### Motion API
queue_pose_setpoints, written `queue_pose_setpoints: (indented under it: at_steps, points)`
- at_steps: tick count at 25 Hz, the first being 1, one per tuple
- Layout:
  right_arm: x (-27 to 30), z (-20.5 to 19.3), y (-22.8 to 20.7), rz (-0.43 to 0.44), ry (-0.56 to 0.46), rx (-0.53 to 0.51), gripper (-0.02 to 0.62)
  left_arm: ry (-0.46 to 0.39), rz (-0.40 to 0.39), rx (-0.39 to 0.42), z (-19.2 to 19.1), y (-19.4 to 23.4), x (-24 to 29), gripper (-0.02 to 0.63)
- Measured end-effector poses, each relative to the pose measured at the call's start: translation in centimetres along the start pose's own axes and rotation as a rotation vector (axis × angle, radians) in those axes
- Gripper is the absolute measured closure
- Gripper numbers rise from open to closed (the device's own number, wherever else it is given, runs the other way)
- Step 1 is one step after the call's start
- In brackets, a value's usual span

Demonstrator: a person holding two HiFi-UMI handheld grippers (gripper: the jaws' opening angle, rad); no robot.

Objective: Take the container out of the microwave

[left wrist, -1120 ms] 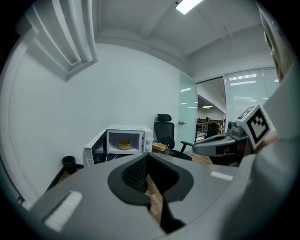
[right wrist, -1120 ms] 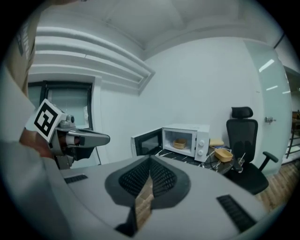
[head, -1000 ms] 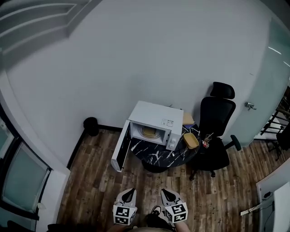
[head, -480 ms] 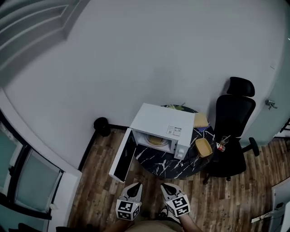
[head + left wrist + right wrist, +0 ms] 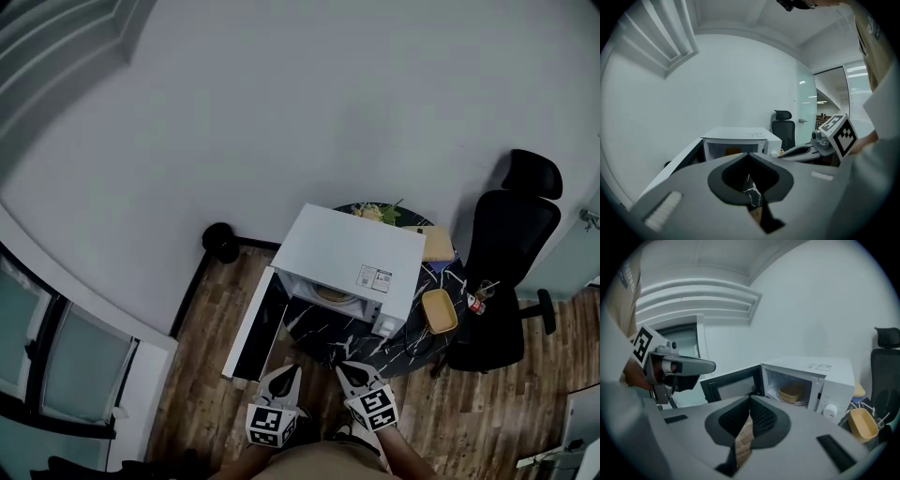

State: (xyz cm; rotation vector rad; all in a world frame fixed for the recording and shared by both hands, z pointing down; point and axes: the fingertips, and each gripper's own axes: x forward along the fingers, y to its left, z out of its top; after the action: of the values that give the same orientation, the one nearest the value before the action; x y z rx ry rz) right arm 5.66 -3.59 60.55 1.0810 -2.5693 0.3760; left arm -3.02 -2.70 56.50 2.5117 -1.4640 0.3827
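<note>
Approach stage: held short of the open-doored microwave [image 5: 352,253] on the tabletop [image 5: 323,330], with left claw [image 5: 749,157] and right claw [image 5: 750,400] both closed, empty. Tan container [image 5: 792,393] inside, untouched. Next, probably: close in, open a claw, grip the rim.

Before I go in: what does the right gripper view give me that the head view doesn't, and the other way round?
Only the right gripper view: a straight look into the microwave, with the tan container sitting inside, and the right claw with its jaws together and empty. Only the head view: the microwave's top, the plant behind it, and a black round object by the wall. Both: the open door, a second tan tray on the table, the black chair and the left claw.
</note>
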Motion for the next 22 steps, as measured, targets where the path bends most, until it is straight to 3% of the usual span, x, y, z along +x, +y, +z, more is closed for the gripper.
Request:
queue_pose_setpoints:
  at_steps: [7, 11, 18, 22]
  points:
    - [4.7, 3.3, -2.5, -0.072, -0.020, 0.085, 0.588, 0.022, -0.087, 0.006, 0.0, 4.5, 4.6, 0.598]
    - [7.0, 5.0, -3.9, -0.136, 0.005, 0.034, 0.588, -0.023, -0.155, 0.060, 1.8, 5.9, 7.1, 0.598]
    - [10.4, 5.8, -5.5, -0.200, 0.027, 0.065, 0.588, 0.008, -0.267, 0.051, 1.4, 7.3, 11.0, 0.598]
    - [11.3, 5.8, -6.3, -0.207, 0.056, 0.050, 0.588, 0.009, -0.286, 0.033, 1.5, 7.5, 12.2, 0.598]
